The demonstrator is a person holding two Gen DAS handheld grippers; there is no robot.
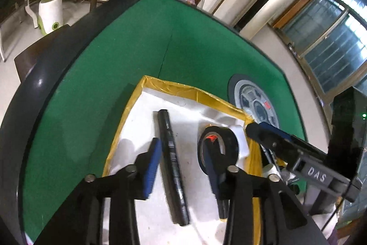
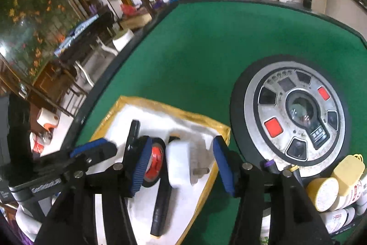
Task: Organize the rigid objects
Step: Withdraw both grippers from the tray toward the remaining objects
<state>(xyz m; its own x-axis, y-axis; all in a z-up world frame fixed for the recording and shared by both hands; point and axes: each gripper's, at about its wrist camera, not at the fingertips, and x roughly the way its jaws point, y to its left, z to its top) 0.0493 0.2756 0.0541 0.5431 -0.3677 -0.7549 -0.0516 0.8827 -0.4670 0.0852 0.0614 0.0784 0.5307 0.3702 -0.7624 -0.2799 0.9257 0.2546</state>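
Observation:
A shallow white tray with a yellow taped rim (image 1: 174,85) (image 2: 160,102) sits on the green felt table. In it lie a long black bar (image 1: 170,153) (image 2: 160,206), a black tape roll (image 1: 229,141) with a red core (image 2: 153,162), and a white plug adapter (image 1: 240,137) (image 2: 179,164). My left gripper (image 1: 181,164) hangs open over the tray. The bar lies between its blue pads, close to the left one. My right gripper (image 2: 181,164) is open too, and the white adapter rests on the tray between its pads with a gap on the right side.
A round silver and black dial hub (image 2: 296,116) (image 1: 254,102) is set into the table right of the tray. Yellow-capped bottles (image 2: 332,192) crowd the near right. Green felt (image 1: 195,43) stretches beyond the tray to the black table rim, with chairs behind.

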